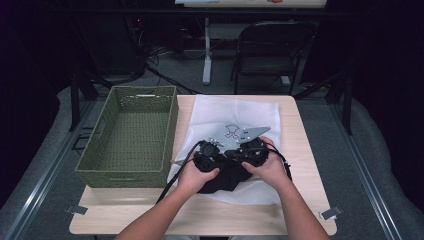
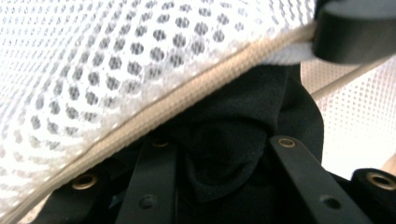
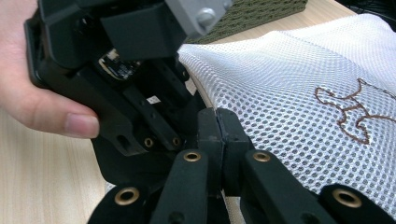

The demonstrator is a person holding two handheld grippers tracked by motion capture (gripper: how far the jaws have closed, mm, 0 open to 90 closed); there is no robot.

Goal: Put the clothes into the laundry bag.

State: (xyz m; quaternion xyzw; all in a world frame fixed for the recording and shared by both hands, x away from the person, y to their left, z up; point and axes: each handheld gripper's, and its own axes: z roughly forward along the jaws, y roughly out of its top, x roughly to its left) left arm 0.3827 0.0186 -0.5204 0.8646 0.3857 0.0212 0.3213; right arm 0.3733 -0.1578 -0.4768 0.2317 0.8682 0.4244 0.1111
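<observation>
The work in hand looks like getting a black garment (image 1: 226, 176) into a white mesh bag (image 1: 235, 112) that lies on the table (image 1: 305, 165) just beside a green woven basket (image 1: 131, 135), the bag reaching the table's far edge and the garment bunched at the bag's near end, toward the table's near edge. The right gripper (image 3: 217, 122) has its jaws pressed together on the bag's rim, pinching the mesh by the beige cord. The left gripper (image 1: 207, 152) sits close against it; in the left gripper view its two jaws stand apart with black cloth (image 2: 224, 149) between them under the corded edge (image 2: 187, 93), but I cannot tell whether they grip it. To do this well, I judge the right pinch should lift the rim high and steady so the mouth gapes, while the left pushes the cloth in low under the cord, in small bites, without snagging the mesh or dragging the bag toward the basket
</observation>
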